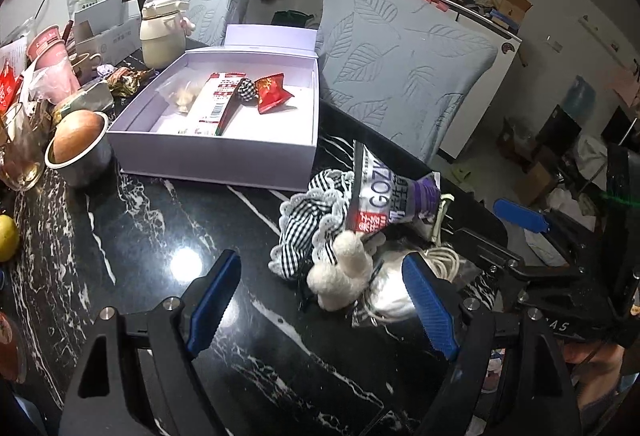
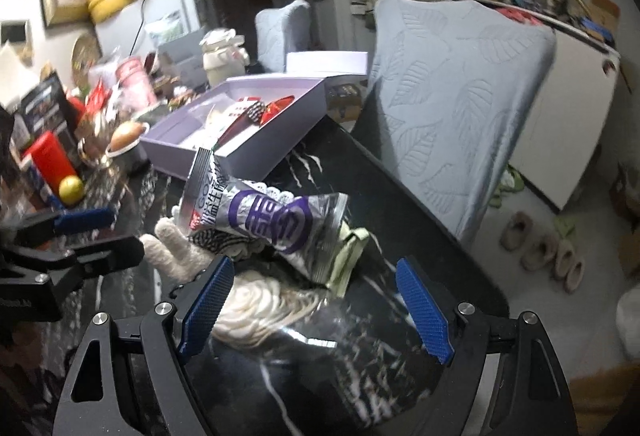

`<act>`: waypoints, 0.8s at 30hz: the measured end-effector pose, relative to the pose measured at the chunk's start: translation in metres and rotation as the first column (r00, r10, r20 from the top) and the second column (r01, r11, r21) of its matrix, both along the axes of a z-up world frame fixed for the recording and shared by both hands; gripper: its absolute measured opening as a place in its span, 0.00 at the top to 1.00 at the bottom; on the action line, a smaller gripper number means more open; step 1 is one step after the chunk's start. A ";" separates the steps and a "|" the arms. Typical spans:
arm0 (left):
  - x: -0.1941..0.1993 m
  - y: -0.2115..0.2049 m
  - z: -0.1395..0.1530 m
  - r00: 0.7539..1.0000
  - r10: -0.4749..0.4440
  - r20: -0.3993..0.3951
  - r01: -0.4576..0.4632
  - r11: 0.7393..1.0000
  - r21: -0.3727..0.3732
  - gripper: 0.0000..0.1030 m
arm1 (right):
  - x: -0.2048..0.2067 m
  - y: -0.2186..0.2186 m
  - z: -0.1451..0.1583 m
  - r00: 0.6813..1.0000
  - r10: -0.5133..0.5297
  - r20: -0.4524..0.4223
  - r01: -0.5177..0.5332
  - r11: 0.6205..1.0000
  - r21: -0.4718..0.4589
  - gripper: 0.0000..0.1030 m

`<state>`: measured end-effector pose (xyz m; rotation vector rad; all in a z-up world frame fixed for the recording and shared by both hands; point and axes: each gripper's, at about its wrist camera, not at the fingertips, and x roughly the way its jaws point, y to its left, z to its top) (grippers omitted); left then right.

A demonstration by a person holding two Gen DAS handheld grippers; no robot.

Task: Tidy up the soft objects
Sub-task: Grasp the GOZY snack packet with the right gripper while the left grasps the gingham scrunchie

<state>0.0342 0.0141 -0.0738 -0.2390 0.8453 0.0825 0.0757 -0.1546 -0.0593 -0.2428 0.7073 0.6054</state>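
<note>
I have both grippers over the black marble table (image 1: pixel 132 220), and both stand spread wide with nothing between their blue pads. The left gripper (image 1: pixel 320 300) hangs just short of a small heap of soft things; the right gripper (image 2: pixel 316 300) faces the same heap from the other side, and its picture is blurred.

In the heap I count one silver and purple snack packet (image 1: pixel 384 196) lying across the top, one black-and-white checked scrunchie with a lace edge (image 1: pixel 308 224) under it, one small white woolly toy (image 1: pixel 344 272) touching the scrunchie, and one clear bag of coiled white cord (image 1: pixel 400 288) beside the toy. A pale green scrap (image 2: pixel 352 256) pokes out under the packet in the right view (cloth or paper, I cannot tell).

Beyond the heap sits one open lilac box (image 1: pixel 208 150), its lid standing up behind it. Inside I count four things: one long red and white packet (image 1: pixel 218 100), one small checked scrunchie (image 1: pixel 247 91), one red wrapper (image 1: pixel 272 92) and one clear bag (image 1: pixel 180 92).

Left of the box stands one metal cup (image 1: pixel 86 164) with a brown round thing in it. Two chairs with leaf-pattern covers (image 1: pixel 400 68) stand behind the table.
</note>
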 end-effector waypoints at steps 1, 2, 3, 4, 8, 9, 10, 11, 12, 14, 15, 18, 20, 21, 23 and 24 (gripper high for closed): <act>0.001 0.001 0.000 1.000 0.002 -0.001 -0.002 1.000 0.002 0.19 | 0.002 0.003 0.001 1.000 0.017 0.008 -0.017 1.000 -0.006 0.18; 0.003 0.001 0.000 1.000 0.004 -0.002 -0.004 1.000 0.004 0.19 | 0.004 0.005 0.001 0.999 0.034 0.014 -0.034 0.999 -0.011 0.18; 0.005 0.002 -0.001 1.000 0.004 -0.006 -0.004 1.000 0.006 0.19 | 0.006 0.008 0.001 0.999 0.049 0.018 -0.049 0.999 -0.013 0.18; 0.006 0.004 -0.002 1.000 0.007 -0.010 -0.007 1.000 0.008 0.19 | 0.010 0.011 0.000 0.998 0.063 0.022 -0.062 0.998 -0.018 0.18; 0.010 0.012 -0.004 0.999 0.034 -0.021 -0.033 0.999 0.007 0.20 | 0.020 0.025 -0.008 0.993 0.113 0.031 -0.111 0.991 -0.071 0.18; 0.012 0.014 -0.006 0.999 0.036 -0.028 -0.036 0.999 -0.001 0.20 | 0.022 0.029 -0.009 0.991 0.128 0.033 -0.125 0.989 -0.084 0.18; 0.013 0.016 -0.007 0.999 0.039 -0.034 -0.039 0.999 -0.007 0.20 | 0.023 0.033 -0.010 0.989 0.146 0.034 -0.142 0.985 -0.099 0.18; 0.015 0.018 -0.009 0.998 0.045 -0.039 -0.045 0.999 -0.012 0.20 | 0.025 0.037 -0.011 0.985 0.171 0.036 -0.166 0.979 -0.118 0.18; 0.016 0.021 -0.010 0.998 0.054 -0.041 -0.055 0.998 -0.015 0.19 | 0.026 0.041 -0.011 0.979 0.201 0.042 -0.193 0.971 -0.137 0.18; 0.018 0.024 -0.011 0.997 0.068 -0.045 -0.069 0.997 -0.021 0.20 | 0.027 0.048 -0.009 0.964 0.259 0.057 -0.247 0.954 -0.167 0.18; 0.019 0.025 -0.012 0.996 0.072 -0.045 -0.073 0.997 -0.025 0.20 | 0.027 0.050 -0.010 0.958 0.279 0.061 -0.265 0.948 -0.175 0.18; 0.022 0.025 -0.011 0.996 0.082 -0.043 -0.083 0.996 -0.023 0.20 | 0.029 0.061 -0.010 0.928 0.368 0.063 -0.349 0.914 -0.209 0.19; 0.024 0.024 -0.011 0.995 0.086 -0.046 -0.087 0.996 -0.017 0.20 | 0.031 0.069 -0.014 0.905 0.422 0.045 -0.402 0.887 -0.228 0.23; 0.026 0.024 -0.011 0.995 0.085 -0.049 -0.086 0.996 -0.017 0.20 | 0.031 0.071 -0.015 0.897 0.441 0.040 -0.421 0.877 -0.234 0.34; 0.028 0.022 -0.012 0.995 0.081 -0.053 -0.082 0.996 -0.019 0.19 | 0.032 0.076 -0.020 0.883 0.468 0.011 -0.453 0.859 -0.238 0.57; 0.029 0.021 -0.013 0.995 0.078 -0.057 -0.079 0.997 -0.021 0.20 | 0.034 0.077 -0.022 0.885 0.466 -0.004 -0.454 0.859 -0.237 0.65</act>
